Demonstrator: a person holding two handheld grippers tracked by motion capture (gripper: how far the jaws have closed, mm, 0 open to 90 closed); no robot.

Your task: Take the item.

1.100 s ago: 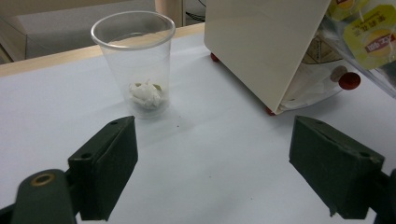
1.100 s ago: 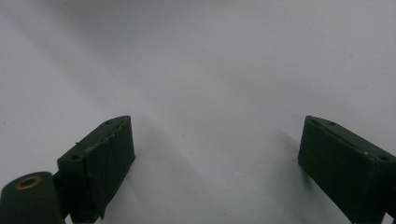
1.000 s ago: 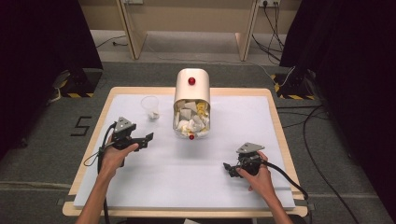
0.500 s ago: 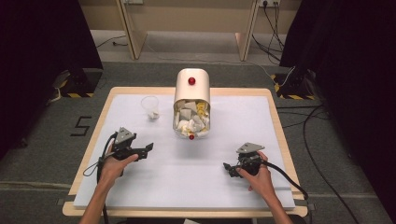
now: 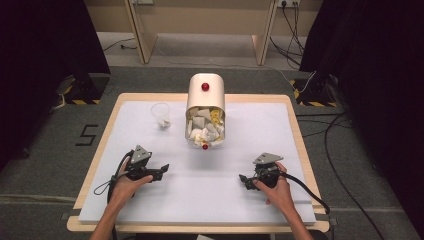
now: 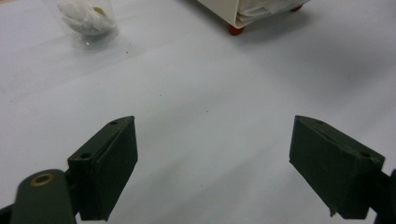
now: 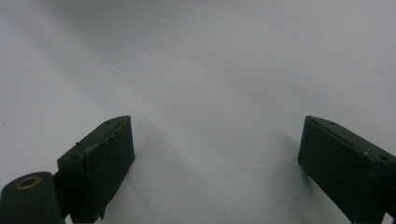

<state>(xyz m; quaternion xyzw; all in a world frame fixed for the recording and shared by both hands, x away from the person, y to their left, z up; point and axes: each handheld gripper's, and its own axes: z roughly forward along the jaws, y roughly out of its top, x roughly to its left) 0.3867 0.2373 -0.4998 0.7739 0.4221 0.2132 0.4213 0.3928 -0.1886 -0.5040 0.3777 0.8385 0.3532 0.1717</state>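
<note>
A cream bin [image 5: 205, 95] lies on its side at the back middle of the white mat [image 5: 210, 200], its mouth facing me and stuffed with crumpled paper [image 5: 204, 129]. To its left stands a clear plastic cup [image 5: 161, 114] with paper scraps in it. My left gripper [image 5: 161, 171] rests low over the mat at the near left, open and holding nothing. In the left gripper view the cup [image 6: 86, 21] and a corner of the bin [image 6: 224, 9] with a red foot [image 6: 236, 29] lie beyond the jaws. My right gripper [image 5: 243, 180] is open at the near right over bare mat.
The mat covers a wooden table [image 5: 295, 115] whose edges show all round. Cables [image 5: 305, 187] trail from both grippers toward the near edge. Dark curtains and floor cables surround the table.
My left gripper has drawn back toward the near edge and slightly right. The right gripper, bin and cup have stayed put.
</note>
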